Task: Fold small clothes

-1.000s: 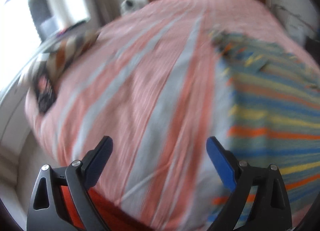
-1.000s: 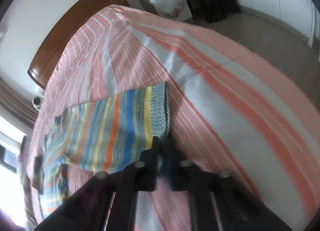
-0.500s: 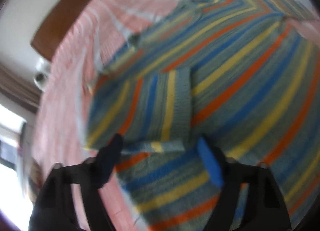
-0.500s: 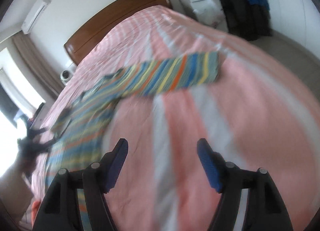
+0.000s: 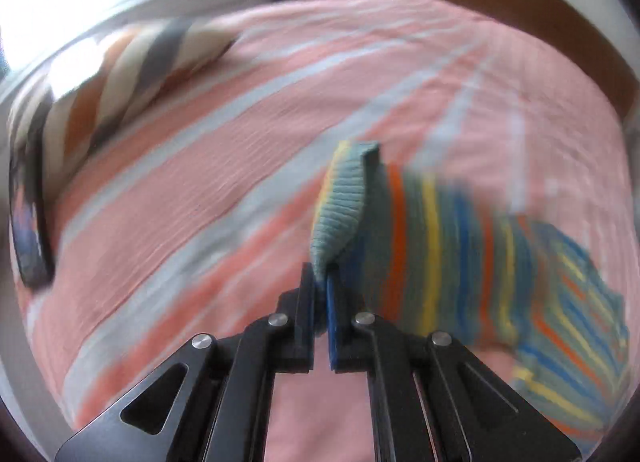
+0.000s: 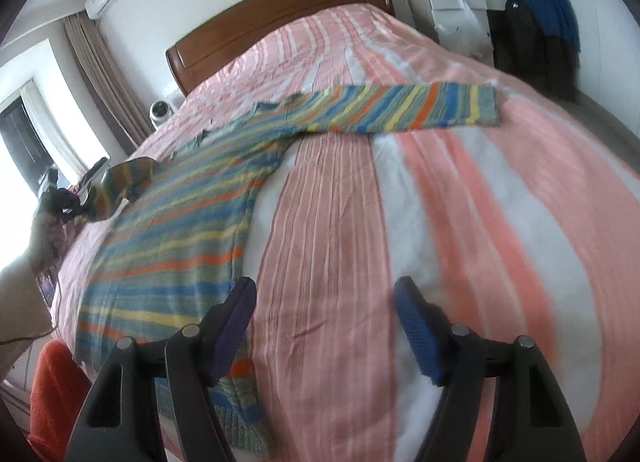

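A striped knit sweater (image 6: 192, 218) in blue, green, yellow and orange lies spread on the pink and white striped bed (image 6: 400, 202). Its right sleeve (image 6: 404, 110) stretches out flat toward the far right. My left gripper (image 5: 320, 282) is shut on the ribbed cuff of the left sleeve (image 5: 340, 206) and holds it lifted above the bed; it also shows small at the left edge of the right wrist view (image 6: 66, 204). My right gripper (image 6: 324, 326) is open and empty, above the bed beside the sweater's hem.
A striped pillow (image 5: 120, 74) lies at the bed's far left, with a dark flat object (image 5: 28, 230) near it. A wooden headboard (image 6: 276, 38) is at the far end. A white cabinet (image 6: 456, 18) and hanging dark clothes (image 6: 536, 30) stand at the right. An orange item (image 6: 52, 394) sits by the near left corner.
My left gripper has closed on the left sleeve cuff and lifted it off the bed. My right gripper let go of the right sleeve cuff, opened and drew back toward the hem.
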